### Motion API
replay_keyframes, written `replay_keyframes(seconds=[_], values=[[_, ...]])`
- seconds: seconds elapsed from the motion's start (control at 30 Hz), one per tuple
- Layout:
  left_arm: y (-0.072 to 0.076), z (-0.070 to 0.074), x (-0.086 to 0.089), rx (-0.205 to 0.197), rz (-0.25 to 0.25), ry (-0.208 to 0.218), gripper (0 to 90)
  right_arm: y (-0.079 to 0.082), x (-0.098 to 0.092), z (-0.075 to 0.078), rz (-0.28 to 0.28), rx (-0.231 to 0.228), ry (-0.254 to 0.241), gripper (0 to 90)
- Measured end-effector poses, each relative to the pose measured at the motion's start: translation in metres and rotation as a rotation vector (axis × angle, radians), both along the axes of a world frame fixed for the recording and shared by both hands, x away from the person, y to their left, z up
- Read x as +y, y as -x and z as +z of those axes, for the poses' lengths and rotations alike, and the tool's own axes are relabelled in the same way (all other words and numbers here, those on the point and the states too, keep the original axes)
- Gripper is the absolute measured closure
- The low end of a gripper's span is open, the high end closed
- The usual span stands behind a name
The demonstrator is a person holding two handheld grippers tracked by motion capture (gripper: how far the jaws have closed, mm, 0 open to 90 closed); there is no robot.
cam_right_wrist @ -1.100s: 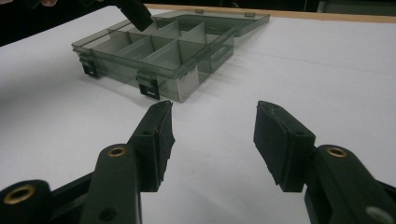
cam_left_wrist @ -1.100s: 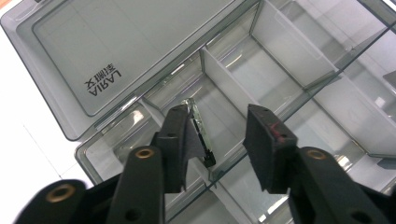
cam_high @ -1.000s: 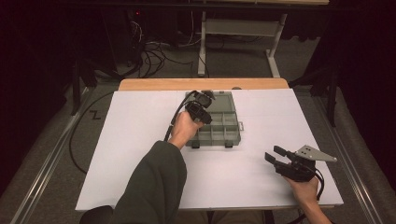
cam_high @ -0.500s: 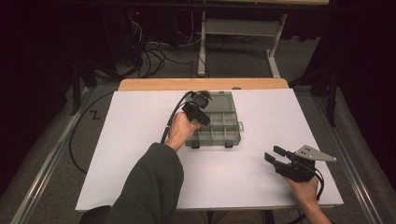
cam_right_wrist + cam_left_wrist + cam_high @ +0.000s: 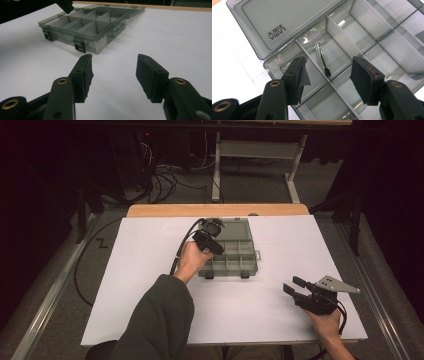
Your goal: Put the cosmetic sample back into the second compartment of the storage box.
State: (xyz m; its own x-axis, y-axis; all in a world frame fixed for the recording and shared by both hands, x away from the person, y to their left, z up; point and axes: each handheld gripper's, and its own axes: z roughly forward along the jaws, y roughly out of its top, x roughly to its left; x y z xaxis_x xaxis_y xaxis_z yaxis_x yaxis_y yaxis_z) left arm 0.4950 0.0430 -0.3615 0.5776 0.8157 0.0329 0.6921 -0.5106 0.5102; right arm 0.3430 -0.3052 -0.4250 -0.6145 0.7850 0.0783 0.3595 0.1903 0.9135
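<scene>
The box, a smoky clear organiser with its lid laid open flat, sits on the white worktop directly under our left hand-held gripper. Through that gripper's camera we look down between its jaws, which stand wide apart with nothing between them, into the box's compartments. A slim glass tube with a black end lies in the compartment just ahead of the jaws, beside a divider and apart from both pads. The lid, lettered near one edge, spreads beyond the compartments, farther from the gripper.

Our right hand-held gripper hovers low over bare worktop, well apart from the box, which lies ahead and to the left of its jaws. Those jaws are also spread wide and empty. From above, our right hand holds it near the worktop's near right corner.
</scene>
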Motion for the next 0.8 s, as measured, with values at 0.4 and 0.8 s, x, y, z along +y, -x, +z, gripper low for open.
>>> replay_keyframes(seconds=[0.4,0.8], values=[[0.007,0.004,0.006,-0.015,-0.01,0.027,46.0,0.0,0.0,-0.001,0.001,0.003,-0.001,48.9],[0.011,0.005,0.018,-0.022,0.007,0.038,44.2,-0.001,-0.001,-0.001,-0.003,0.006,-0.003,48.9]])
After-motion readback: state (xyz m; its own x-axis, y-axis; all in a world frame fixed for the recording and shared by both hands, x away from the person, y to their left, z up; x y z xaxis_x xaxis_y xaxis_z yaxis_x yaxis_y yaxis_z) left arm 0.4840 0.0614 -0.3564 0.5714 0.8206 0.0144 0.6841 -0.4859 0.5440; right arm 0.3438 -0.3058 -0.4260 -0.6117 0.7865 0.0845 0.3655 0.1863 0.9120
